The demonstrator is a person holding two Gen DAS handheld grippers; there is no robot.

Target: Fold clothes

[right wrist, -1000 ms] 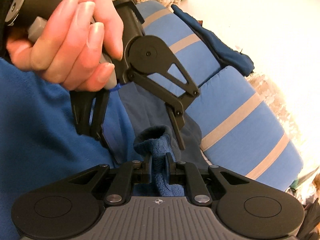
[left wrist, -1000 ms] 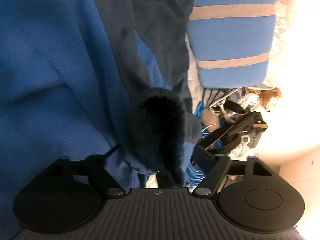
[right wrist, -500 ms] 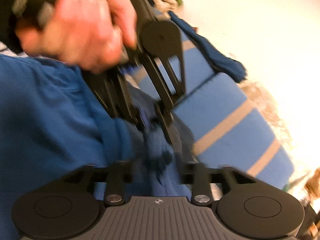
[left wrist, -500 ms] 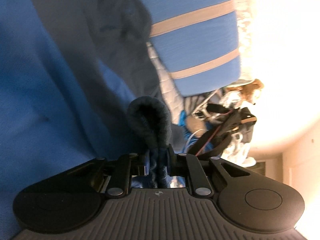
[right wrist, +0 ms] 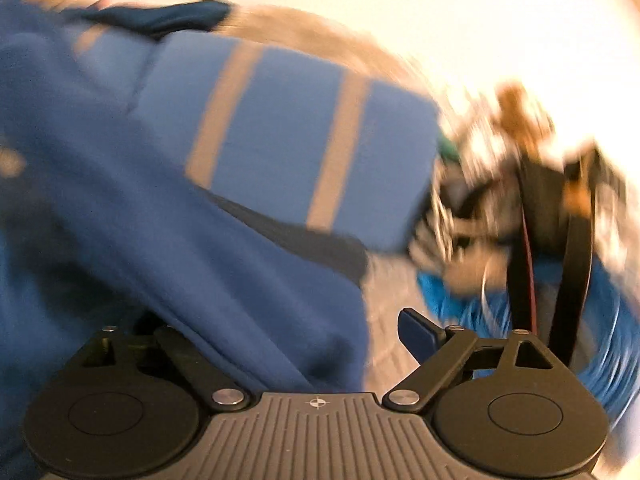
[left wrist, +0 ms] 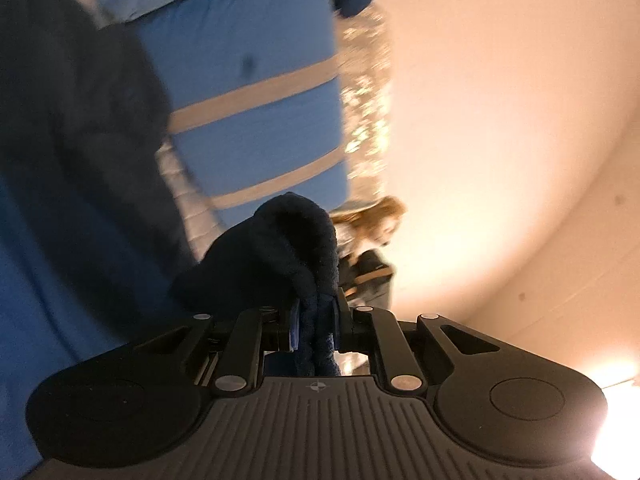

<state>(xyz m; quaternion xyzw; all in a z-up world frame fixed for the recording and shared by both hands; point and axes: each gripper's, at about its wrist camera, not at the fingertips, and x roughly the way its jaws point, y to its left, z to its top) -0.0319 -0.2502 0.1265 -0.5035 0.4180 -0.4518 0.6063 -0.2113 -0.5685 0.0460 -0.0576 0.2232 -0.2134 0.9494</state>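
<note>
A blue fleece garment (left wrist: pixel 40 280) hangs at the left of the left wrist view. Its dark, rolled sleeve cuff (left wrist: pixel 292 240) is pinched between the pads of my left gripper (left wrist: pixel 316 320), which is shut on it and held up level. In the blurred right wrist view, my right gripper (right wrist: pixel 284 332) has its jaws opening wide. The blue fleece (right wrist: pixel 200 260) drapes over its left finger and hides it, loose and not pinched. The right fingertip (right wrist: pixel 416 336) stands bare beside the cloth.
A blue cushion with tan stripes (left wrist: pixel 248 120) (right wrist: pixel 288 140) lies behind the garment. Past it sit a black-strapped bag (right wrist: pixel 560 220), a blue coiled cable (right wrist: pixel 608 340) and a brown plush toy (left wrist: pixel 384 216). A pale wall fills the right side.
My left gripper closed on the sleeve cuff and lifted it. My right gripper let go of the cuff, opened and swung away to the right; the hand is gone from its view.
</note>
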